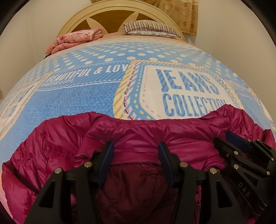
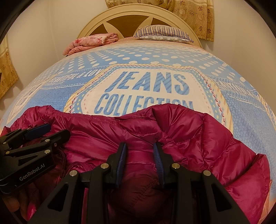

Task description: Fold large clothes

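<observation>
Fingers of the left gripper (image 1: 136,149) pinch a bunched band of the magenta puffer jacket (image 1: 138,134), fabric filling the gap between the blue pads. Fingers of the right gripper (image 2: 140,151) do the same on a narrower ridge just beside it. Both grips sit side by side on the near, gathered part of the jacket and tilt downward; my reading is that they mark two ends of a fold line so the padded cloth can be carried over evenly.

Jacket lies spread on the bed (image 1: 86,100), its far hem crossing the "JEANS COLLECTION" print, one quilted side bulging right. Slippery, puffy shell: likely to slide unless pinched deep.

Far end: pink folded blanket (image 1: 75,38), striped pillow (image 1: 150,28), cream headboard (image 1: 110,8), well clear of the work.
</observation>
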Motion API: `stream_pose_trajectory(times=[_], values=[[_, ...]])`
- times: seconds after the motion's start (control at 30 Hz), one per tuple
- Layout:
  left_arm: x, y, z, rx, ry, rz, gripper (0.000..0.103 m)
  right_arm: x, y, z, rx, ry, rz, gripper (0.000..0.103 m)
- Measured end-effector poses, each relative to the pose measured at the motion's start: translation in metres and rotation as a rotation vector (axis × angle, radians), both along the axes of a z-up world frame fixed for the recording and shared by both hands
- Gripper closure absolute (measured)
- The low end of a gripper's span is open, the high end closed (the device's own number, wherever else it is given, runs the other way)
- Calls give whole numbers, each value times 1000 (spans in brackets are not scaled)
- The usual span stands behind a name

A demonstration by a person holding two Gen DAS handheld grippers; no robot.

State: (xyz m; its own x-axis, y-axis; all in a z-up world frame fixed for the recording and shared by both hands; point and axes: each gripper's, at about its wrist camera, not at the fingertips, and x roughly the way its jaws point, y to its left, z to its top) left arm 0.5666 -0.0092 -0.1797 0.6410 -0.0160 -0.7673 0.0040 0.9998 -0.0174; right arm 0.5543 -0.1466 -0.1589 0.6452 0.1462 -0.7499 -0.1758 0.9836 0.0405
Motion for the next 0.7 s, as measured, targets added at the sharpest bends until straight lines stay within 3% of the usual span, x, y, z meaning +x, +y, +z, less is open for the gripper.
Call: stream_pose_trajectory(times=[0.7], values=[[0, -1, 0, 9, 4, 0, 46, 1, 1, 0, -8, 1, -1, 69]])
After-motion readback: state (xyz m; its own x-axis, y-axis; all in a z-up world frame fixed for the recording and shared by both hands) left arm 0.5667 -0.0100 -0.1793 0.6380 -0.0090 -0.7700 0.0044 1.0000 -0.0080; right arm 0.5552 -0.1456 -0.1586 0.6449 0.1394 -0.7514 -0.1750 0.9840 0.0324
